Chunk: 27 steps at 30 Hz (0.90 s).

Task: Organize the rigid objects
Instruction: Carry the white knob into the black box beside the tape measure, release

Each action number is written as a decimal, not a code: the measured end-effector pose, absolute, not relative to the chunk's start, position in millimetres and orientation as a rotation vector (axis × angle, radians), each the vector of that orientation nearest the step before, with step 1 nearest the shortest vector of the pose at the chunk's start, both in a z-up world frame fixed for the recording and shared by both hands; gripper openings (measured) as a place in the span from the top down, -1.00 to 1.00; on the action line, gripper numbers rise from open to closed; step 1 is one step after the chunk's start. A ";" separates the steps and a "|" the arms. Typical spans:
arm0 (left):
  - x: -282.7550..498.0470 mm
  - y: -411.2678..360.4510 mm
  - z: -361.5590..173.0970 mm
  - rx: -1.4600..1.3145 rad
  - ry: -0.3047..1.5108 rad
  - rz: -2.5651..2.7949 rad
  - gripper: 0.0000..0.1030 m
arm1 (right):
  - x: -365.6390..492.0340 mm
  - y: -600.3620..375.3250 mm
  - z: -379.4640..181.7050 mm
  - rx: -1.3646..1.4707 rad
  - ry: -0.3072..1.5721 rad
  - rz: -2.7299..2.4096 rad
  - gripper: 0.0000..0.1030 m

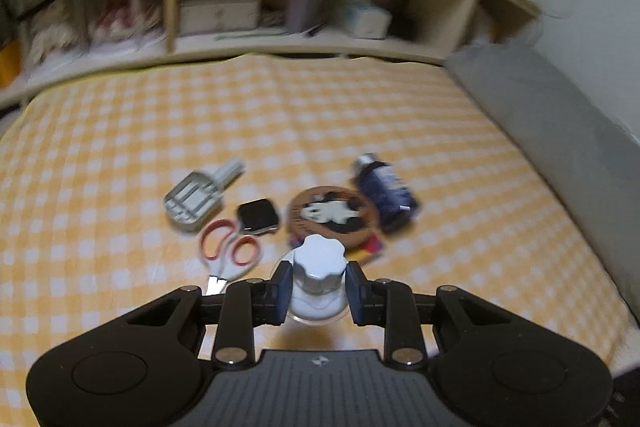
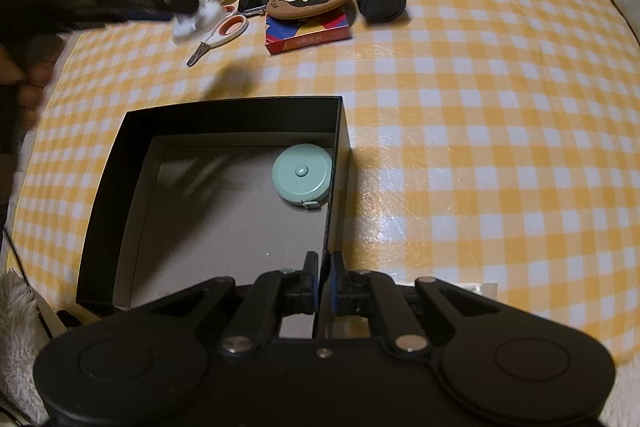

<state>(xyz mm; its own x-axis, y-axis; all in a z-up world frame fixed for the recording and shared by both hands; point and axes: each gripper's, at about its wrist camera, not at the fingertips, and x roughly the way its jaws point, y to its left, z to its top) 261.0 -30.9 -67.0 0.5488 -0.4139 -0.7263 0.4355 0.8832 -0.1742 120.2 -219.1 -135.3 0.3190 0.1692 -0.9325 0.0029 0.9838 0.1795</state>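
Note:
My left gripper point(image 1: 318, 287) is shut on a white suction knob point(image 1: 318, 277) and holds it above the checked cloth; it shows blurred in the right wrist view point(image 2: 196, 21). My right gripper point(image 2: 325, 283) is shut on the right wall of an open black box point(image 2: 338, 155). A mint tape measure point(image 2: 303, 174) lies inside the box. On the cloth lie scissors point(image 1: 228, 251), a smartwatch point(image 1: 257, 215), a grey scoop point(image 1: 198, 197), a panda coaster point(image 1: 332, 213) on a red-blue card box point(image 2: 308, 31), and a dark blue bottle point(image 1: 386, 193).
A wooden shelf unit point(image 1: 256, 7) with clutter runs along the far edge of the bed. A grey pillow point(image 1: 560, 131) lies along the right side. The yellow checked cloth point(image 2: 480, 127) covers the surface.

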 end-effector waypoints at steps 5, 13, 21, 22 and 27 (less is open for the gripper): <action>218.2 -39.6 -58.6 0.033 0.869 -0.582 0.42 | 120.4 -219.2 -135.6 0.157 1.243 0.111 0.88; 179.5 -53.0 -84.4 0.083 0.942 -0.607 0.42 | 119.6 -218.1 -134.4 0.144 1.240 0.111 0.88; 171.4 -69.3 -125.9 0.165 0.993 -0.565 0.41 | 119.3 -216.7 -133.0 0.138 1.239 0.115 0.88; 171.9 -69.8 -131.2 0.170 0.997 -0.555 0.41 | 119.5 -217.0 -132.9 0.137 1.239 0.116 0.88; 175.6 -73.2 -149.8 0.183 0.998 -0.526 0.41 | 119.5 -216.7 -133.0 0.136 1.238 0.115 0.88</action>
